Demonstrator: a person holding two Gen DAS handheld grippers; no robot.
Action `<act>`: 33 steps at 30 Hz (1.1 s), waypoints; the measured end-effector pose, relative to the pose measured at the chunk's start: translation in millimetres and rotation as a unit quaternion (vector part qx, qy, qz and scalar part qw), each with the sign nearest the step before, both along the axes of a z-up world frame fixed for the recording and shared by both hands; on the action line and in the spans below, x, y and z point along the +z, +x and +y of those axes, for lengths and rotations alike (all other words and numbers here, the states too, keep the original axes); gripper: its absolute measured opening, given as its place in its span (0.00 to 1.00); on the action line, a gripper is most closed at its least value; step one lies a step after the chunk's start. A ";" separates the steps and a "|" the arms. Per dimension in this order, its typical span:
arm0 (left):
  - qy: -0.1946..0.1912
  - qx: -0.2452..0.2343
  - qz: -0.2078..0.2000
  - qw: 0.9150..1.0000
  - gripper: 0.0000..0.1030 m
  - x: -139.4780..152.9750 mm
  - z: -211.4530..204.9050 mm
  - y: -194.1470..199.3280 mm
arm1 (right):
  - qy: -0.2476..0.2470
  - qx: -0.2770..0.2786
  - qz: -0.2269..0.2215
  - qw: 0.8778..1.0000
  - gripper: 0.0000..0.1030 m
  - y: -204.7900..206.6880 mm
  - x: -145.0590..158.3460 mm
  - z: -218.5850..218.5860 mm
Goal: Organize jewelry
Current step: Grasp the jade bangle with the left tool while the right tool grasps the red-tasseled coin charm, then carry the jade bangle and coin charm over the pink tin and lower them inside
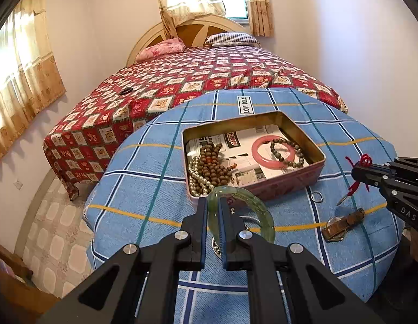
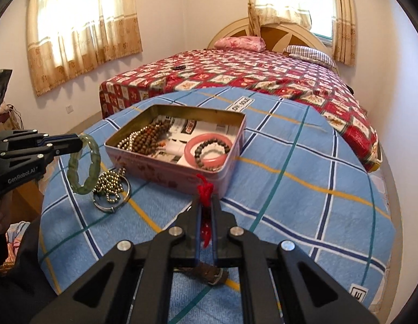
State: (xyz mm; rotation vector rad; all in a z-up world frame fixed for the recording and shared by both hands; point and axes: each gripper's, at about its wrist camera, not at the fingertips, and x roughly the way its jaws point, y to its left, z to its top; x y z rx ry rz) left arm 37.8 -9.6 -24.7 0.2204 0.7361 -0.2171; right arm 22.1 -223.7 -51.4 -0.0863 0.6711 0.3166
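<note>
Left hand-held gripper (image 1: 213, 205): clamping green bangle (image 1: 258, 210), hanging just short of tin (image 1: 311, 159), nearer.
Right hand-held gripper (image 2: 206, 202): pinching red cord (image 2: 204, 189), reaching tin's near wall.

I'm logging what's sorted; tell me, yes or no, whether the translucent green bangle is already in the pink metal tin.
No, the green bangle hangs clamped in the left gripper, outside the tin.

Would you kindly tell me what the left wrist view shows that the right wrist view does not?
Only the left wrist view shows the small metal ring and the watch's face. Only the right wrist view shows the silver bangle with its bead chain clearly. Both show the tin, the left gripper clamping the green bangle, and the right gripper holding the red cord.
</note>
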 end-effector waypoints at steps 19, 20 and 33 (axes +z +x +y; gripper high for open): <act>0.004 0.024 -0.017 1.000 0.07 13.6 14.4 18.3 | 0.003 0.006 -0.029 1.000 0.07 9.4 23.2 2.4; 0.004 0.024 -0.018 1.000 0.07 13.6 14.1 19.4 | 0.002 0.007 -0.029 1.000 0.07 10.2 24.0 2.8; 0.003 0.024 -0.022 0.999 0.07 17.4 10.0 35.0 | -0.003 0.017 -0.039 0.999 0.07 22.6 34.9 8.9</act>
